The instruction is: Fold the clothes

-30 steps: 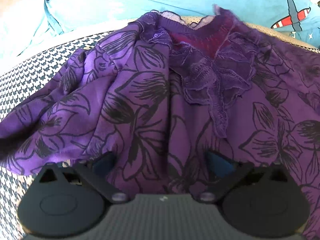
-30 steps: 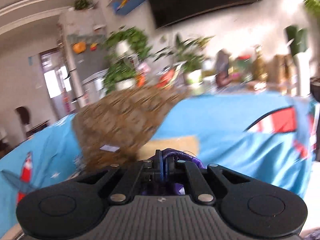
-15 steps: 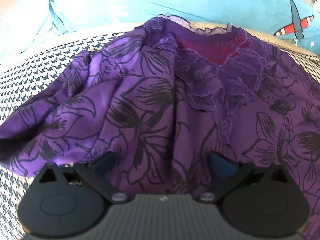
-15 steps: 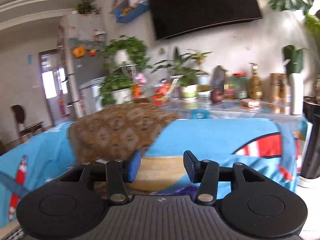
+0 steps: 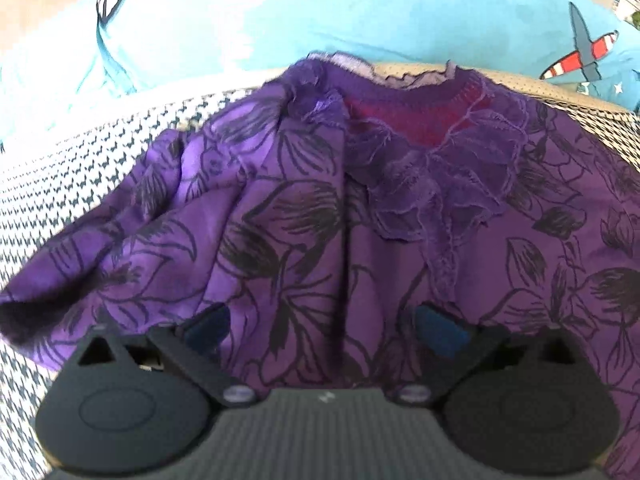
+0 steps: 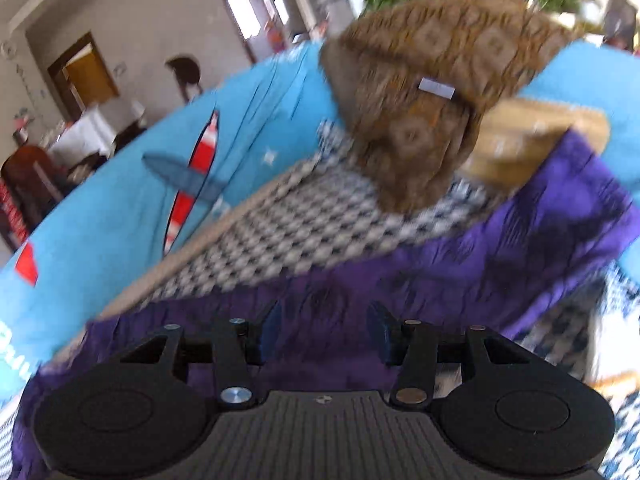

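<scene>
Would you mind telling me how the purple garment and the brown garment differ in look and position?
The purple garment has a black floral print and a lace neckline; the brown garment shows a tan geometric pattern. The purple one lies spread low, right before both open claws; the brown one sits heaped farther back. Both rest on the houndstooth surface.

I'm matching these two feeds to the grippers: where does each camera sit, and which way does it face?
Left wrist: on the left gripper, looking down at the purple floral blouse; its open fingers show.
Right wrist: on the right gripper, tilted, facing a brown patterned garment and the room behind; its open fingers show.
Shared: the blouse, the houndstooth cover and the blue airplane-print fabric.
</scene>
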The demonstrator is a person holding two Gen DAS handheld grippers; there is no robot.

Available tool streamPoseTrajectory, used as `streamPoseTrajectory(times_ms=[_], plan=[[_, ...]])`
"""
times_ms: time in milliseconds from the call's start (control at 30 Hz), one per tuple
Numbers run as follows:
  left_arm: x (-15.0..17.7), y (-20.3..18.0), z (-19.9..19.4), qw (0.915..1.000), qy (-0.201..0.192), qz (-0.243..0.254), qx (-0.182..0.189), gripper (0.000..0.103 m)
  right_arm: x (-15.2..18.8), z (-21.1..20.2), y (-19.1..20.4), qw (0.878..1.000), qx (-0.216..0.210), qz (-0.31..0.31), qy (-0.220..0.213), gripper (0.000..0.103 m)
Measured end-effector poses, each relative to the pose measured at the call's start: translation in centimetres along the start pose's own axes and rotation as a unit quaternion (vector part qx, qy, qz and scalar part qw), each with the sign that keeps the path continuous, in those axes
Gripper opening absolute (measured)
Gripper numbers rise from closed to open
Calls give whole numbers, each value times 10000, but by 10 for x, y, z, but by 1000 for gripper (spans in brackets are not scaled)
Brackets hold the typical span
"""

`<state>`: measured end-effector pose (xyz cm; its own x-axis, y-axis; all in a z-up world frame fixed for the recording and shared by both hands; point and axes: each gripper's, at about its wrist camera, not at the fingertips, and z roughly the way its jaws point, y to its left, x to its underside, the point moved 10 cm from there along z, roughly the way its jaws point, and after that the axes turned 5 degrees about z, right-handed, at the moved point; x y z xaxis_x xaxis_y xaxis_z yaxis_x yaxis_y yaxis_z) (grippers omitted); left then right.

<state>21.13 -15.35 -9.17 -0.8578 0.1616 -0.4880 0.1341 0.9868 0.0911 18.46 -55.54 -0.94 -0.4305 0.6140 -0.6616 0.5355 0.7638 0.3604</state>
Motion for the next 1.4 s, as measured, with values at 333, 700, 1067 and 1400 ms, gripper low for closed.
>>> streamPoseTrajectory(times_ms=[333,700,1067,1400], plan=[[22,-26,-30,9969,-428,572,339,103,40,-21,-7,9986,231,-201,422,48],[64,-29,-79,9932,-891,473,588,103,103,-62,-36,9949,-5,425,914,48],[109,-21,-121,9883,-1302,357,713,103,129,-82,-34,9930,-511,743,756,48],[143,-43,-138,9827,-1389,718,990,103,135,-65,-19,9960,-568,348,596,49]])
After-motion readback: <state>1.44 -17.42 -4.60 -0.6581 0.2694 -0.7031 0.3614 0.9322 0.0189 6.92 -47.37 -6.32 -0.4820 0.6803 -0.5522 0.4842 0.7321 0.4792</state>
